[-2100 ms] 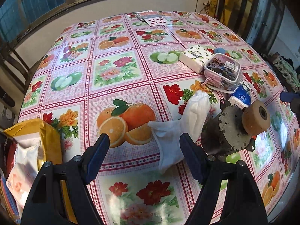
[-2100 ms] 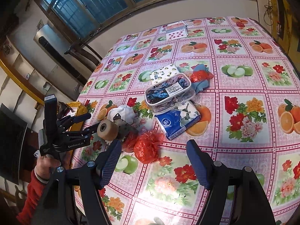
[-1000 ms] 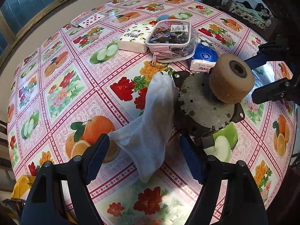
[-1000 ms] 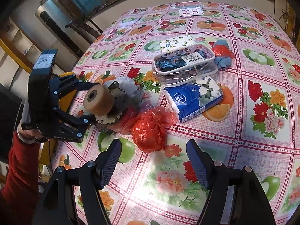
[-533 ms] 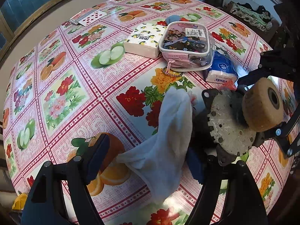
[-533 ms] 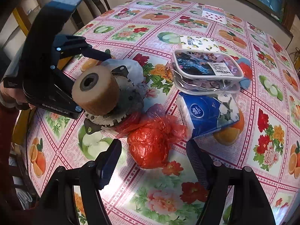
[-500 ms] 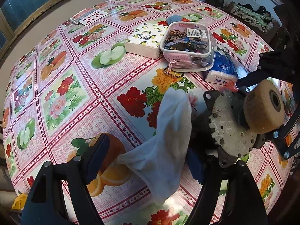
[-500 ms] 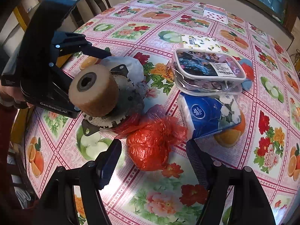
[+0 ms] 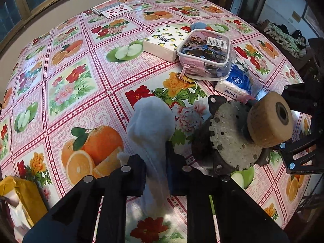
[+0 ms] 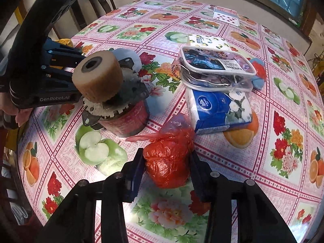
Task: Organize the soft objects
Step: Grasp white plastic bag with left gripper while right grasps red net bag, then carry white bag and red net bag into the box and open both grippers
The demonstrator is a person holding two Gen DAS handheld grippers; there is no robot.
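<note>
A white sock (image 9: pixel 151 125) lies on the fruit-and-flower tablecloth, its lower part pinched between the fingers of my left gripper (image 9: pixel 155 174), which is shut on it. In the right wrist view a crumpled red plastic bag (image 10: pixel 169 160) sits between the fingers of my right gripper (image 10: pixel 168 172), which is shut on it. The sock's toe (image 10: pixel 125 55) shows behind the motor in that view. A blue tissue pack (image 10: pixel 219 107) and a blue-and-red soft thing (image 10: pixel 258 73) lie further back.
A heavy old motor with a tan roller (image 9: pixel 239 139) stands between the two grippers. A clear pouch (image 9: pixel 206 54), a white lemon-print box (image 9: pixel 162 43) and playing cards (image 9: pixel 113 9) lie beyond. A yellow bag (image 9: pixel 22 192) hangs off the left table edge.
Both grippers went from open to shut: the left closed on the white sock, the right moved forward and closed on the red plastic bag.
</note>
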